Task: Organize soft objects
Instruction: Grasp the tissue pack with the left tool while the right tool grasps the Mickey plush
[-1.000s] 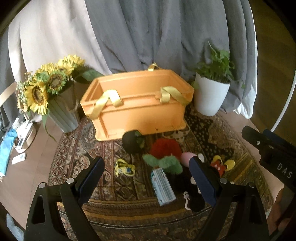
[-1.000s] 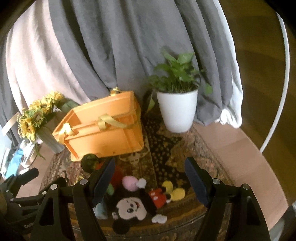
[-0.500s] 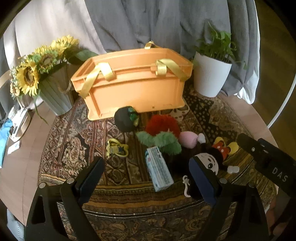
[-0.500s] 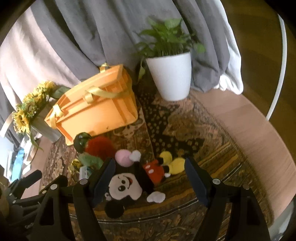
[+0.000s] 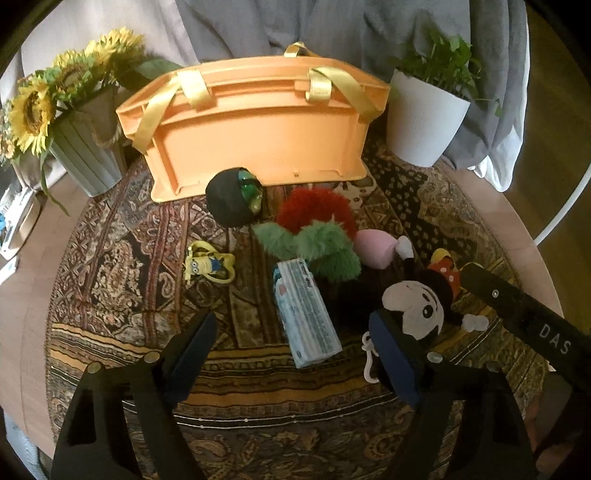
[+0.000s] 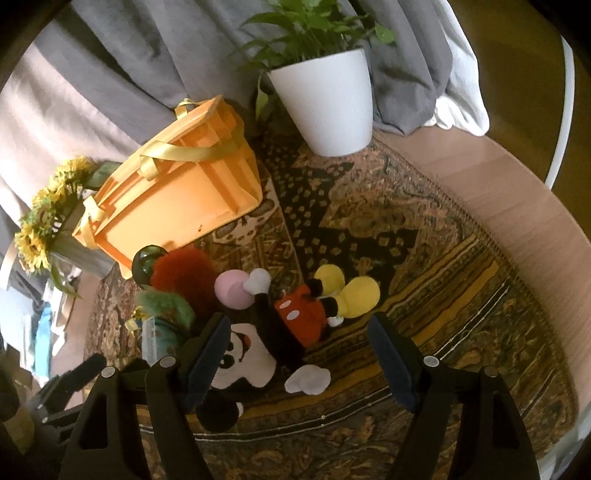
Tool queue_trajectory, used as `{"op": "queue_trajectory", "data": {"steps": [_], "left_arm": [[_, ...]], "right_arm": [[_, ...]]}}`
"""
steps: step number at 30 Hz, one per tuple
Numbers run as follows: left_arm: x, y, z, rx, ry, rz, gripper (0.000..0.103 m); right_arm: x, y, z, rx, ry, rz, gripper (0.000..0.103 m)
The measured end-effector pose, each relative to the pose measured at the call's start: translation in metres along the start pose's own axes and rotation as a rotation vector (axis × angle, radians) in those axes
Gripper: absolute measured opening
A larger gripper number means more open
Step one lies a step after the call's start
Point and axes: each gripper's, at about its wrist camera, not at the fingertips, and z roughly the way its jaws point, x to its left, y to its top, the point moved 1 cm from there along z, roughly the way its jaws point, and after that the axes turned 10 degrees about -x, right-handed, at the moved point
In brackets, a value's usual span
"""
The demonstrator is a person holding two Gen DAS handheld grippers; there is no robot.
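An orange crate [image 5: 258, 136] with yellow ribbon handles stands at the back of a patterned rug; it also shows in the right wrist view [image 6: 177, 199]. In front lie soft toys: a black ball with a green face [image 5: 232, 195], a red and green fuzzy plush [image 5: 314, 229], a pink plush [image 5: 375, 247], a small yellow Minion toy [image 5: 208, 262] and a Mickey Mouse plush [image 6: 280, 332]. A blue-white packet [image 5: 306, 312] lies among them. My left gripper [image 5: 295, 350] is open above the packet. My right gripper [image 6: 295, 354] is open, straddling Mickey Mouse.
A vase of sunflowers [image 5: 74, 122] stands left of the crate. A white pot with a green plant [image 6: 328, 99] stands to its right. Grey curtains [image 5: 295, 26] hang behind. The round table's wooden edge [image 6: 517, 206] shows beyond the rug [image 5: 110, 277].
Both grippers have moved forward and down toward the toys. The Mickey Mouse plush now sits between the right gripper's fingers. Both stay open.
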Motion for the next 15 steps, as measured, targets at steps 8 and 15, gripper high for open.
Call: {"op": "queue_trajectory", "data": {"steps": [8, 15], "left_arm": [[-0.001, -0.004, 0.015, 0.033, 0.005, -0.001, 0.077], [-0.003, -0.006, 0.026, 0.057, 0.005, -0.008, 0.069]], "right_arm": [[-0.007, -0.004, 0.021, 0.050, 0.023, 0.092, 0.075], [-0.005, -0.008, 0.037, 0.087, 0.033, 0.123, 0.073]]}}
